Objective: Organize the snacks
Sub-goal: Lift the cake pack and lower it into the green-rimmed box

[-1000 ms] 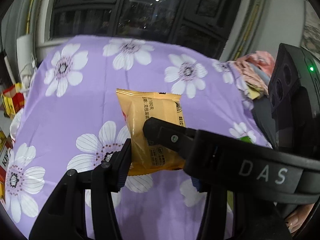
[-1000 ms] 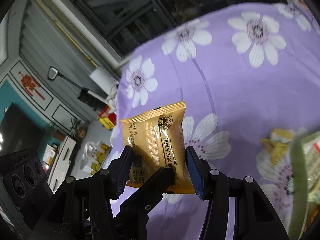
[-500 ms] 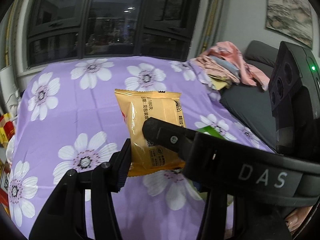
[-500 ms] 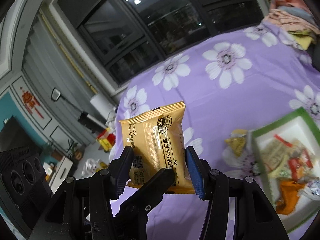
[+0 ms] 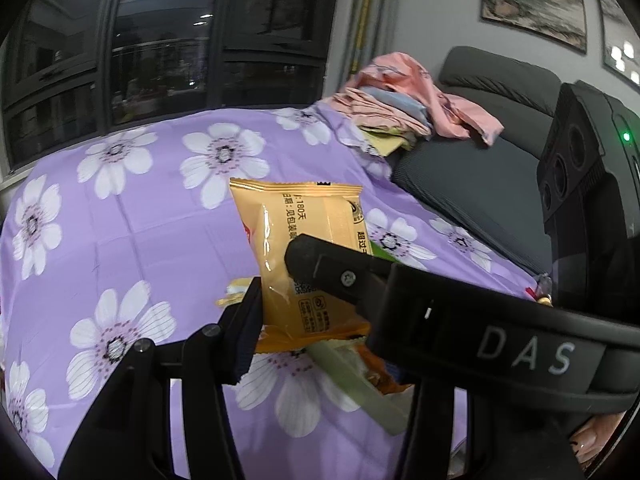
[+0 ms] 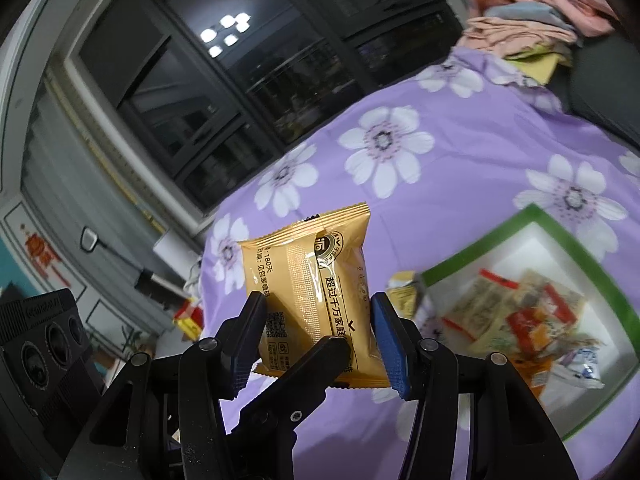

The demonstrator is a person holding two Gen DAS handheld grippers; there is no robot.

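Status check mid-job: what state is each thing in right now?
orange snack packet: sealed, upright, held above the cloth.
right gripper: shut on the orange snack packet's side edges.
left gripper: one finger against it; other finger hidden.
green-rimmed tray: on the cloth, holding several wrapped snacks.
small yellow packet: loose on the cloth beside the tray's corner.

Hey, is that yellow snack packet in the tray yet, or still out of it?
Out. The yellow snack packet is pinched between both grippers, raised above the cloth, left of the green-rimmed tray.

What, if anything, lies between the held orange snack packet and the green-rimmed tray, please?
Nothing visible blocks the way. The orange snack packet, gripped by both grippers, is above the purple cloth; the green-rimmed tray lies open to its right, with one small packet beside its rim.
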